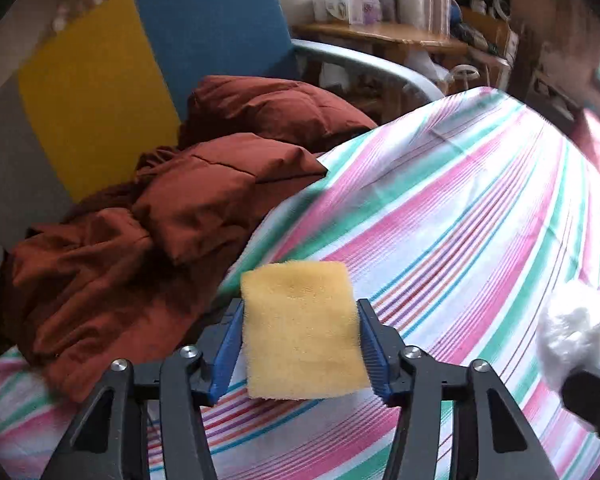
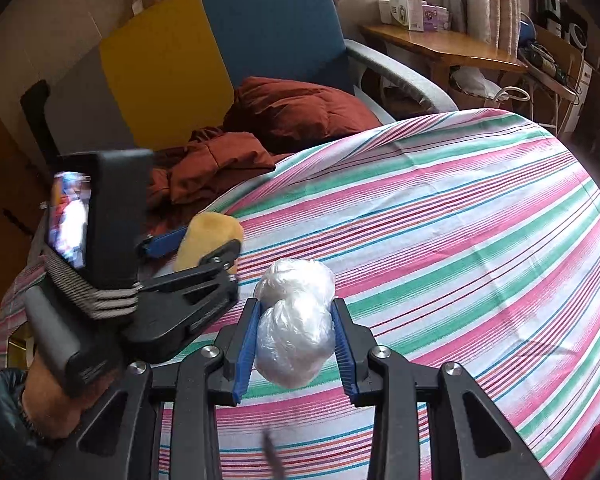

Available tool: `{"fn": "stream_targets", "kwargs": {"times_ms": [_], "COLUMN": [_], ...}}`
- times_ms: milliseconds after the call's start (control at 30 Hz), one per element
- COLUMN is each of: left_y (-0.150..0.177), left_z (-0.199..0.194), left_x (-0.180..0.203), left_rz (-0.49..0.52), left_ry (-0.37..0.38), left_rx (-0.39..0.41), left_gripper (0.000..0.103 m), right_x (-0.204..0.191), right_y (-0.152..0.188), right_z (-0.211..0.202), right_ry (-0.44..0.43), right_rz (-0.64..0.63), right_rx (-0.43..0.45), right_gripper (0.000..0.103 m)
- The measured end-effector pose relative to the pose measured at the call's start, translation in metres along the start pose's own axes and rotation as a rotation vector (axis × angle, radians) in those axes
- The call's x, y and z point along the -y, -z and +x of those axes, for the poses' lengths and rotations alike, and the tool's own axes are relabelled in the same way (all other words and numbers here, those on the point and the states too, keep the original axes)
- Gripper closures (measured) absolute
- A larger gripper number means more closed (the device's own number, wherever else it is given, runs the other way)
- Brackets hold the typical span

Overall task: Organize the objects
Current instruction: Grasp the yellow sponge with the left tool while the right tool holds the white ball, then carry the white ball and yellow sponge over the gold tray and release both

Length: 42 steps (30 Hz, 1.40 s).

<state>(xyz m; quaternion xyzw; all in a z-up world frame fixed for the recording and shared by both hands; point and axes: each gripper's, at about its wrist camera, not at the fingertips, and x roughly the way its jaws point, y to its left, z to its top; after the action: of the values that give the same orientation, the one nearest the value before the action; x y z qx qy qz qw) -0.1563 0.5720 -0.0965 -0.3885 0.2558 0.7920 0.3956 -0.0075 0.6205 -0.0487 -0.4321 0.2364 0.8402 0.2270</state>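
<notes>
Nearby, rust quilt (image 1: pixel 148 216) bunched beside striped cloth (image 1: pixel 460 208), apparently touching.

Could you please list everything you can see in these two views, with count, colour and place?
Sponge: one, yellow, held between the left tongs' pads.
Plastic bag bundle: one, clear white, crumpled, clamped in the right tongs.
Striped cloth: one, pink, green and white, covering the surface below.
Rust-brown bedding: one crumpled heap, on the chair beside the cloth.
Chair: one, blue and yellow back panels, grey armrest, behind the cloth.
Wooden table: one, brown, far right, with white and purple boxes; count unclear.
Left tongs: black, blue pads.
Right tongs: black, blue pads.
Hand: one, dark sleeve, gripping the left handle.
</notes>
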Motion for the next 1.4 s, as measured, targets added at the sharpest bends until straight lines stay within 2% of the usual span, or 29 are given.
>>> {"fn": "stream_targets", "kwargs": {"times_ms": [100,233,467,667,800,1000,1400], "left_y": [0.009,0.035,0.094,0.148,0.178,0.221,0.295], "left_z": [-0.023,-0.073,-0.175,-0.233,-0.261,-0.294,-0.326], "left_x": [-0.009,-0.026,-0.052,-0.070,-0.079,-0.093,-0.131], "left_rz": [-0.054,-0.126,-0.194,-0.262,-0.299,-0.363,-0.492], "left_ry": [0.022,-0.002,-0.108,-0.162,-0.189,-0.226,-0.319], "left_rx": [0.033,0.083,0.185,0.211,0.226,0.249,0.254], "left_gripper": [0.052,0.052,0.051,0.051,0.050,0.050,0.050], "right_x": [-0.005,-0.021,-0.069,-0.113,-0.142,-0.173,-0.233], "right_y": [0.001,0.005,0.023,0.046,0.063,0.094,0.154], "right_z": [0.001,0.002,0.001,-0.005,-0.016,-0.038,-0.079], "right_ry": [-0.026,-0.065,-0.169,-0.230,-0.245,-0.294,-0.354], "right_rz": [-0.021,-0.086,-0.246,-0.363,-0.425,-0.422,-0.413], "right_rx": [0.006,0.012,0.030,0.033,0.033,0.034,0.089], "right_gripper": [0.068,0.068,0.068,0.069,0.069,0.069,0.068]}}
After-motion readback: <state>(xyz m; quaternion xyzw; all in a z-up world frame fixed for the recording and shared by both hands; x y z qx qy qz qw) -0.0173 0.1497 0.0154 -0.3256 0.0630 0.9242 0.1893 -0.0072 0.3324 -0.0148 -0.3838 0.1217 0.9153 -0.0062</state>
